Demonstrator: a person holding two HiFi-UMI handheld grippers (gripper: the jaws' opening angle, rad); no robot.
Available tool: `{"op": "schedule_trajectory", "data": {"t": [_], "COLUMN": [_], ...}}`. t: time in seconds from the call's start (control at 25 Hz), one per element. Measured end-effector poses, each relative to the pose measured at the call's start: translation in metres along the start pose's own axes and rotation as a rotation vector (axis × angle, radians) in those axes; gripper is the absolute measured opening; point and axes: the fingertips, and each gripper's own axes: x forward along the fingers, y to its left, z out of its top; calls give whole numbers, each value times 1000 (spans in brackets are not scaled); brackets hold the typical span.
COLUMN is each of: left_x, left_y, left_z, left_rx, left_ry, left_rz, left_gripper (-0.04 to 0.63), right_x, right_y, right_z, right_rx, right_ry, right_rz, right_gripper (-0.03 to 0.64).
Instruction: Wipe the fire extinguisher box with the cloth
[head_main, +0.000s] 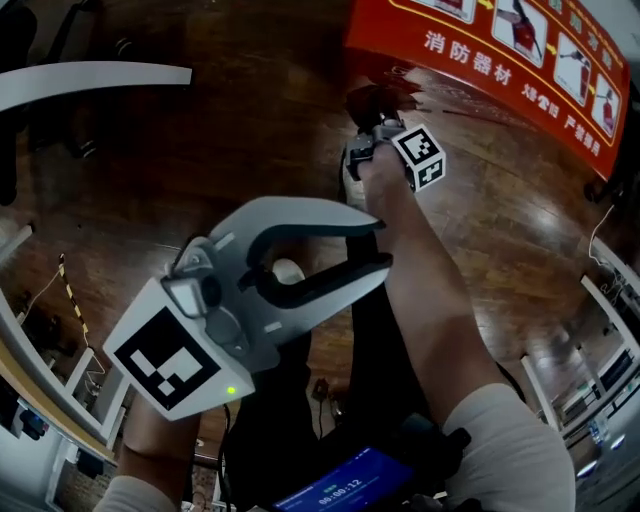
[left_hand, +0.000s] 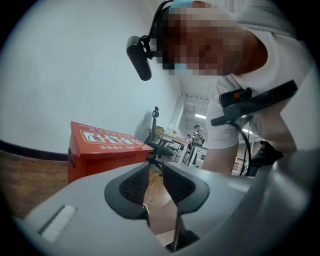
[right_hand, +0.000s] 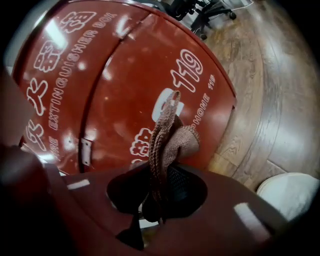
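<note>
- Step in hand, as I judge it: the approach. The wipe itself is not yet begun.
- My right hand-held gripper (right_hand: 160, 195) is clamped on the brown knitted cloth (right_hand: 166, 132).
- The cloth is bunched, and its long axis runs out along the jaws, with the free end pointing at the box front.
- The red fire extinguisher box (right_hand: 115, 85) stands on the wooden floor (right_hand: 270, 100), close ahead. I cannot tell if the cloth touches it.
- The box lies long side level along the floor, lettered face toward me.
- My left hand-held gripper (left_hand: 156, 182) has its jaws apart with nothing between them, and it is held back near my body.
- Next move calls for pressing the cloth flat on the panel and sweeping across it.
</note>
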Motion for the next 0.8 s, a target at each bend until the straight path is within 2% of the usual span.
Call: {"op": "schedule_trajectory", "data": {"t": [0.2, 0.36, 0.48, 0.6, 0.68, 0.8], "left_x": [-1, -1, -6, -19, -32, -56], "left_y": [12, 14, -2, -25, -40, -67], "left_z": [-28, -16, 17, 55, 82, 117], "left_rx": [-12, 3, 26, 63, 93, 121], "left_ry": [9, -18, -42, -48, -58, -63], "left_rz": [9, 33, 37, 42, 53, 63], "left_gripper": [74, 74, 74, 74, 74, 74], "right_x": [27, 18, -20, -70, -109, -175], "right_y": [-39, -28, 3, 55, 102, 179], "right_z": [-9, -12, -15, -16, -19, -27], "right_rx": [-59, -142, -175, -221, -334, -591], "right_ry": [51, 102, 147, 207, 287, 424], "right_rz": [-39, -33, -14, 32, 79, 176], "right_gripper": [54, 54, 54, 54, 54, 54]}}
